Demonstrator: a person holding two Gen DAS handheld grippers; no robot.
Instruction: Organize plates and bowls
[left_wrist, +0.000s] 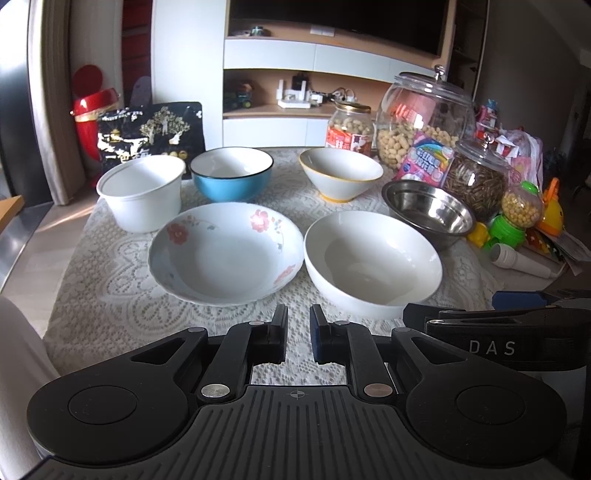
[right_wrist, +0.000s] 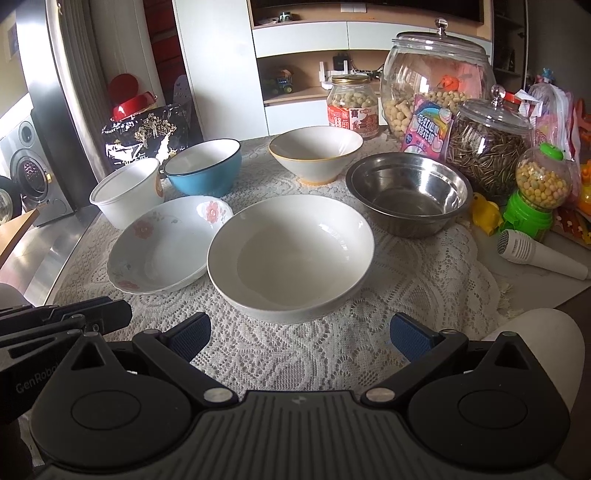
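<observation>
Several bowls stand on a lace-covered table (left_wrist: 110, 295). Front row: a flowered shallow plate (left_wrist: 225, 253) (right_wrist: 162, 243) and a plain white bowl (left_wrist: 373, 262) (right_wrist: 291, 254). Behind: a white plastic tub (left_wrist: 142, 192) (right_wrist: 127, 192), a blue bowl (left_wrist: 232, 173) (right_wrist: 203, 166), a yellow-rimmed white bowl (left_wrist: 340, 173) (right_wrist: 316, 151) and a steel bowl (left_wrist: 428, 214) (right_wrist: 410, 192). My left gripper (left_wrist: 298, 326) is nearly shut and empty, just before the gap between plate and white bowl. My right gripper (right_wrist: 301, 332) is open and empty, just before the white bowl.
Glass jars of snacks (left_wrist: 424, 114) (right_wrist: 436, 81), a seed jar (right_wrist: 487, 147), a candy dispenser (right_wrist: 535, 192), a white microphone (right_wrist: 539, 254) and bags crowd the right side. A black snack bag (left_wrist: 151, 129) stands at the back left. The table's left edge drops to the floor.
</observation>
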